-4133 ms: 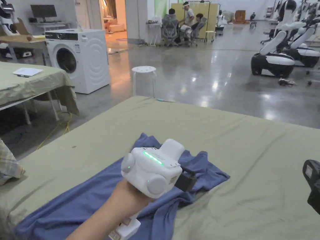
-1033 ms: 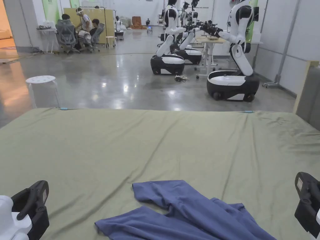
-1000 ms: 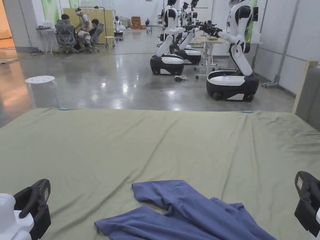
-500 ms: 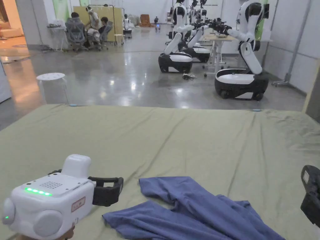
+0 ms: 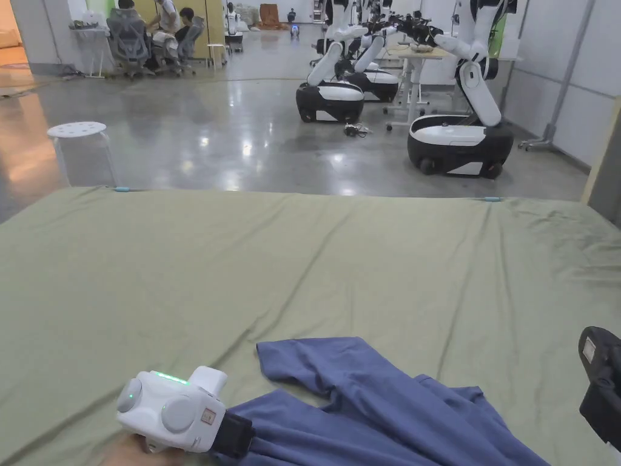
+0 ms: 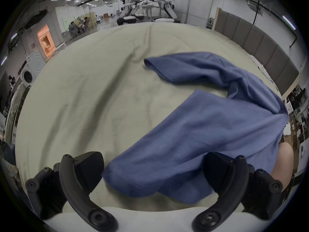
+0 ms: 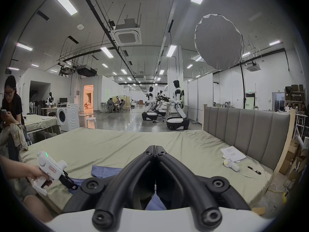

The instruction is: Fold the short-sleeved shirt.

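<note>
A blue short-sleeved shirt (image 5: 376, 400) lies crumpled on the green bed sheet (image 5: 303, 261), near its front edge. My left gripper (image 5: 239, 437) is low at the shirt's left edge. In the left gripper view its jaws stand wide open (image 6: 153, 173) with the shirt's edge (image 6: 209, 126) lying between them. My right gripper (image 5: 597, 388) is at the right edge of the head view. In the right gripper view its jaws are shut (image 7: 155, 149), and a strip of blue cloth (image 7: 155, 200) is pinched between the pads. The shirt (image 7: 107, 170) and the left gripper (image 7: 71, 185) also show there, at lower left.
A padded headboard (image 7: 247, 135) bounds the bed on the right, with papers (image 7: 233, 154), a white device and a pen beside it. Beyond the far edge stand a white stool (image 5: 77, 130) and wheeled robots (image 5: 461, 139). A person (image 7: 11, 105) sits at the left.
My left gripper has come down and to the right, from the lower left corner to the shirt's left edge, where its open jaws straddle the cloth. The right gripper has stayed put.
</note>
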Demonstrator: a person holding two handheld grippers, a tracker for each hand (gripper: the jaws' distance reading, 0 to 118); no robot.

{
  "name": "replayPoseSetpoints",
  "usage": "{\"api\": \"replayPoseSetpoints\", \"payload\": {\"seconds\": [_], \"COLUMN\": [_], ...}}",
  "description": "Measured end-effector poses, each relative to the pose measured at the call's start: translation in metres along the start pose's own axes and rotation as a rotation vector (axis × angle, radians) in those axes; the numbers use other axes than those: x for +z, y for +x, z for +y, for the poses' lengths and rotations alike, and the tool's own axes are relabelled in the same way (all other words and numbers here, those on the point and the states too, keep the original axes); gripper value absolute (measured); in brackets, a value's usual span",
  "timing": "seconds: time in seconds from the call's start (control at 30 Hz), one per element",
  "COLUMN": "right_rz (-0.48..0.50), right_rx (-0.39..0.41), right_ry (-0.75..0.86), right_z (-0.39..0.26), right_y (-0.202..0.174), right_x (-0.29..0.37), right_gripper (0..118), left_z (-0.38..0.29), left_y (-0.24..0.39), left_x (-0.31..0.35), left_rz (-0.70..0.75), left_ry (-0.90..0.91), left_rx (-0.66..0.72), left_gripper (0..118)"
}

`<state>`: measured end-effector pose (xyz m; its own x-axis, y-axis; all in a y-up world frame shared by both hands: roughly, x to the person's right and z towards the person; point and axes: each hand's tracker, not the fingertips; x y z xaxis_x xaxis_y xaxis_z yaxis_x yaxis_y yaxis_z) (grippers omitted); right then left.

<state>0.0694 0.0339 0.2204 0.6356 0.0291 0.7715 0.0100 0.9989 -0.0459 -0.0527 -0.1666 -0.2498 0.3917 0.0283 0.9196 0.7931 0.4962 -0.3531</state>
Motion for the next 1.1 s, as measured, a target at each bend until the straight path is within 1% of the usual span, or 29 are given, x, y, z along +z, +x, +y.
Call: {"api": "replayPoseSetpoints", "payload": {"seconds": [0.03,0.07,0.1,0.13,0.2,0.23,0.27,0.3,0.37,0.43,0.5,0.53,0.57,0.6,0.63,0.67,0.7,0.73,0.8,0.87,0.97,1.07,1.1], "right_rz": [0.000,0.002,0.004,0.003,0.008,0.009,0.011,0.014,0.020,0.020,0.019,0.017,0.014,0.011,0.005,0.000,-0.001,-0.001,-0.001,0.004,0.040,0.125,0.180], "right_rx": [0.001,0.004,0.008,0.010,0.007,0.004,-0.002,-0.011,-0.024,-0.027,-0.029,-0.033,-0.037,-0.040,-0.041,-0.042,-0.043,-0.044,-0.042,-0.040,-0.036,0.002,0.003], "right_ry": [-0.003,-0.006,-0.009,-0.012,-0.021,-0.025,-0.029,-0.034,-0.039,-0.043,-0.047,-0.048,-0.047,-0.045,-0.043,-0.042,-0.043,-0.044,-0.043,-0.039,-0.053,-0.067,-0.081], "right_z": [-0.001,-0.002,-0.003,-0.005,-0.008,-0.009,-0.010,-0.011,-0.013,-0.014,-0.015,-0.014,-0.014,-0.014,-0.013,-0.013,-0.012,-0.012,-0.010,-0.010,-0.011,-0.007,-0.005], "right_y": [0.000,-0.001,-0.002,-0.002,-0.002,-0.002,-0.002,-0.001,0.000,0.001,0.004,0.006,0.008,0.010,0.012,0.014,0.016,0.017,0.016,0.014,0.005,-0.010,-0.016], "right_x": [-0.001,-0.002,-0.003,-0.004,-0.006,-0.007,-0.007,-0.007,-0.005,-0.003,-0.002,-0.001,0.000,0.001,0.001,0.001,0.001,0.000,0.000,-0.001,-0.014,-0.040,-0.053], "right_gripper": [0,0,0,0,0,0,0,0,0,0,0,0,0,0,0,0,0,0,0,0,0,0,0], "left_z": [-0.002,-0.002,-0.003,-0.003,-0.002,-0.002,-0.003,-0.004,-0.008,-0.009,-0.005,-0.005,-0.007,-0.008,-0.009,-0.009,-0.009,-0.012,-0.023,-0.035,-0.042,-0.043,-0.043], "left_y": [0.001,0.006,0.011,0.014,0.019,0.021,0.025,0.026,0.016,0.007,0.004,0.001,0.001,0.005,0.008,0.012,0.013,0.013,0.012,0.012,0.018,0.022,0.022], "left_x": [0.001,0.007,0.014,0.019,0.024,0.026,0.031,0.037,0.051,0.061,0.068,0.075,0.086,0.098,0.108,0.118,0.127,0.136,0.157,0.167,0.171,0.170,0.170], "left_rz": [-0.011,-0.006,0.025,0.011,0.003,-0.005,0.024,0.089,0.037,0.030,-0.037,-0.098,-0.152,-0.165,-0.156,-0.104,-0.070,-0.068,-0.089,-0.079,-0.088,-0.084,-0.086], "left_ry": [0.005,0.016,0.062,0.068,0.082,0.076,0.095,0.117,0.151,0.191,0.202,0.226,0.269,0.314,0.339,0.371,0.384,0.405,0.510,0.557,0.556,0.555,0.553], "left_rx": [0.009,0.024,0.035,0.030,0.005,-0.008,-0.058,-0.088,-0.059,-0.026,0.073,0.110,0.130,0.133,0.104,0.065,0.069,0.088,0.122,0.148,0.147,0.131,0.131], "left_gripper": [97,82,64,44,19,8,5,5,5,3,2,2,2,2,2,2,2,2,2,2,2,2,2]}}
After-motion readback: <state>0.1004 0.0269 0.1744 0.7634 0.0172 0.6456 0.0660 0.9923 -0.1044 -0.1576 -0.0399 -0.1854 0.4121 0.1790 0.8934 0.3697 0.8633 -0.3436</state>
